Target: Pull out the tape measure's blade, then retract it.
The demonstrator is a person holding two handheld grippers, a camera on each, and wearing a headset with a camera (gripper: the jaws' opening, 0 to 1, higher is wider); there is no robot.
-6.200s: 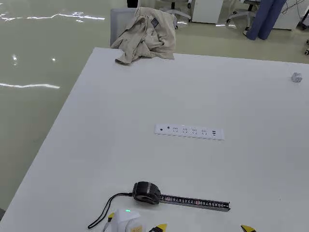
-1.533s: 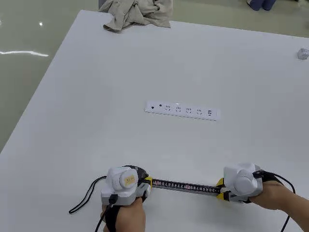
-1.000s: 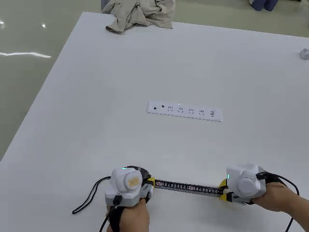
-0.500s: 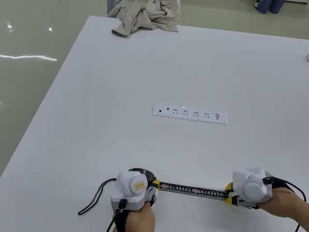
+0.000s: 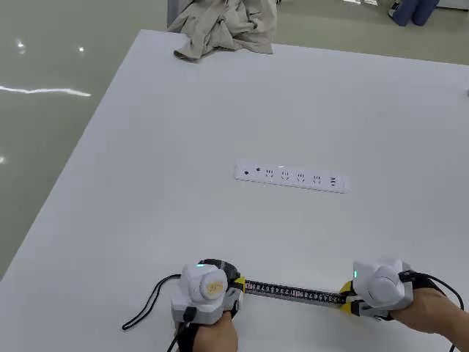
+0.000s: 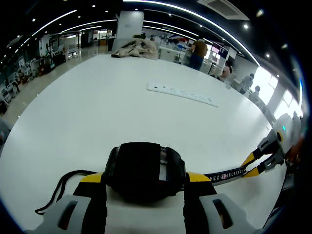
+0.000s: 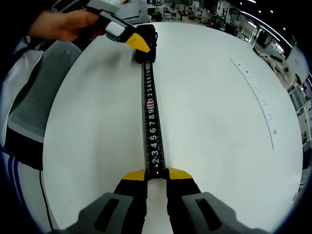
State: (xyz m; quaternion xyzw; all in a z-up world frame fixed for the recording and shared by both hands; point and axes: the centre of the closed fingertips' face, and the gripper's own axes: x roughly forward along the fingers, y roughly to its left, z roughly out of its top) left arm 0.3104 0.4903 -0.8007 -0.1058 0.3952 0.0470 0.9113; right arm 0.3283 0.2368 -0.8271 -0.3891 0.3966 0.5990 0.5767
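Observation:
The black tape measure case (image 6: 146, 169) lies on the white table (image 5: 220, 125) near its front edge, and my left gripper (image 6: 145, 179) is shut on it from both sides. Its black lanyard (image 5: 150, 308) trails off to the left. The numbered blade (image 7: 151, 112) runs flat along the table from the case (image 7: 146, 43) to my right gripper (image 7: 156, 174), which is shut on the blade's end. In the head view the left gripper (image 5: 222, 281) and right gripper (image 5: 346, 298) stand apart, with the blade (image 5: 293, 293) stretched between them.
A white power strip (image 5: 291, 177) lies mid-table, beyond the blade. A crumpled beige cloth (image 5: 223, 26) sits at the far edge of the table. The table's left edge drops to a glossy floor (image 5: 44, 88). A person's hands hold both grippers.
Since the earliest frame both grippers have come in and shut, the left on the case, the right on the blade's end. Over the last second only the head camera has shifted.

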